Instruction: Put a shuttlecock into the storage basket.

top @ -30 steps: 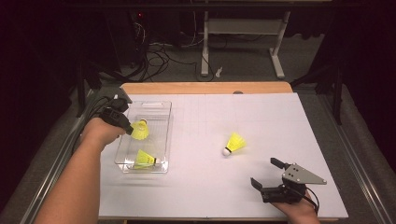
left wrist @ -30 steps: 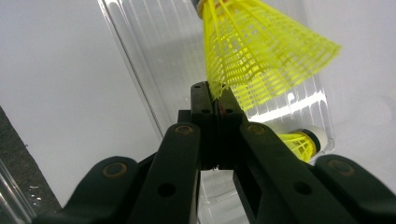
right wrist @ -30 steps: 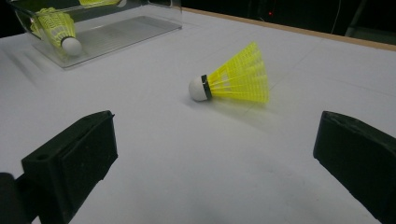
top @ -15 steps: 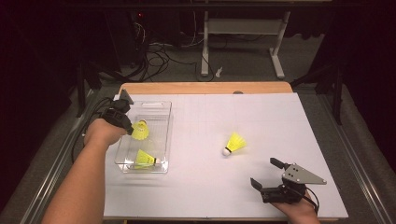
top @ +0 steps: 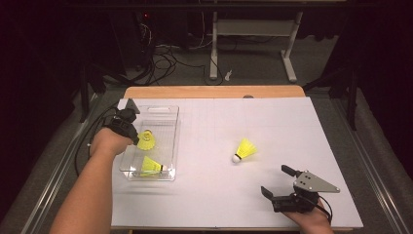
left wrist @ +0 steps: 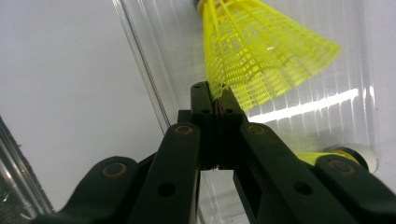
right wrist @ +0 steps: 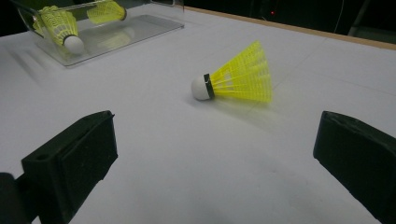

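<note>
Left hand-held gripper [top: 132, 138] is over the clear box [top: 168, 146] at the bench's [top: 292, 126] nine o'clock, jaws pressed together on the skirt edge of a yellow shuttlecock [top: 146, 140], held inside the box and not yet let go. A second shuttlecock [top: 151, 166] already lies in the box, toward six o'clock. A third shuttlecock [top: 245, 149] waits on the bench near centre. Right hand-held gripper [top: 276, 183] rests at five o'clock, jaws apart, empty. Judged: one stowed, one nearly, one left.

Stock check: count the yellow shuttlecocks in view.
3: one in the clear tray pinched by the left gripper, one at its near end, one on the table.
</note>
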A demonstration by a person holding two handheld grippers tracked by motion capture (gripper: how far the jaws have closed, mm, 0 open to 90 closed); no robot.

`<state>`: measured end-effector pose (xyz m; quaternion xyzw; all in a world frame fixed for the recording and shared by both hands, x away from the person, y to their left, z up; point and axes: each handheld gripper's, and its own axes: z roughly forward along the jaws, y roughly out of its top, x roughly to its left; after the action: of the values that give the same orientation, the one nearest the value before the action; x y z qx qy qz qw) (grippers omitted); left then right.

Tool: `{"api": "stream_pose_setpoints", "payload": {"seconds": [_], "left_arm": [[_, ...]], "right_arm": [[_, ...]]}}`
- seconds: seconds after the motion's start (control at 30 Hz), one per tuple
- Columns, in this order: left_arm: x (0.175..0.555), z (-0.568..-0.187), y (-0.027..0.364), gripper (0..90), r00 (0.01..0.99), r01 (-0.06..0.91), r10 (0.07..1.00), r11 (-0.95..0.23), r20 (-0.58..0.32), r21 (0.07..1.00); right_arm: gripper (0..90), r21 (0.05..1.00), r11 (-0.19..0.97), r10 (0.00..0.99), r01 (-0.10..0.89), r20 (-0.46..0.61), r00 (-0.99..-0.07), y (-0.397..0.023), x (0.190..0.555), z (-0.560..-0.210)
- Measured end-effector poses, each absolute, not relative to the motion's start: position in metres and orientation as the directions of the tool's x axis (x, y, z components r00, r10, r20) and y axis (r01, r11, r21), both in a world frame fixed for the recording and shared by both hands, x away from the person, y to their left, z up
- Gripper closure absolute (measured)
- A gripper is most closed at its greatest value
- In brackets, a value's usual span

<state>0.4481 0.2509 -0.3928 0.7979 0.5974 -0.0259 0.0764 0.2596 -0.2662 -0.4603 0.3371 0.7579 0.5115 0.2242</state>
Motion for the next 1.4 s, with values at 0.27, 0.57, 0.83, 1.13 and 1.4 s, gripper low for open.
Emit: {"api": "stream_pose_setpoints", "payload": {"seconds": [0.27,0.57,0.83,1.13,1.4], "left_arm": [[0.449,-0.397,0.250,89.4,0.286,0.956,0.949,-0.274,-0.133,0.101],[0.450,-0.401,0.244,87.9,0.301,0.952,0.946,-0.292,-0.121,0.086],[0.450,-0.400,0.242,81.8,0.308,0.950,0.943,-0.298,-0.129,0.087],[0.445,-0.396,0.238,72.7,0.329,0.944,0.937,-0.321,-0.118,0.081],[0.437,-0.388,0.236,66.5,0.353,0.935,0.929,-0.345,-0.115,0.081]], "right_arm": [[0.0,0.925,0.253,0.739,0.283,0.004,-0.674,-0.265,0.260,-0.461],[0.0,0.926,0.251,0.738,0.282,0.006,-0.674,-0.266,0.260,-0.460],[0.0,0.926,0.249,0.737,0.282,0.007,-0.676,-0.266,0.260,-0.461],[0.0,0.926,0.251,0.737,0.282,0.006,-0.676,-0.265,0.260,-0.461],[0.0,0.926,0.253,0.735,0.280,0.004,-0.678,-0.264,0.260,-0.460]]}}
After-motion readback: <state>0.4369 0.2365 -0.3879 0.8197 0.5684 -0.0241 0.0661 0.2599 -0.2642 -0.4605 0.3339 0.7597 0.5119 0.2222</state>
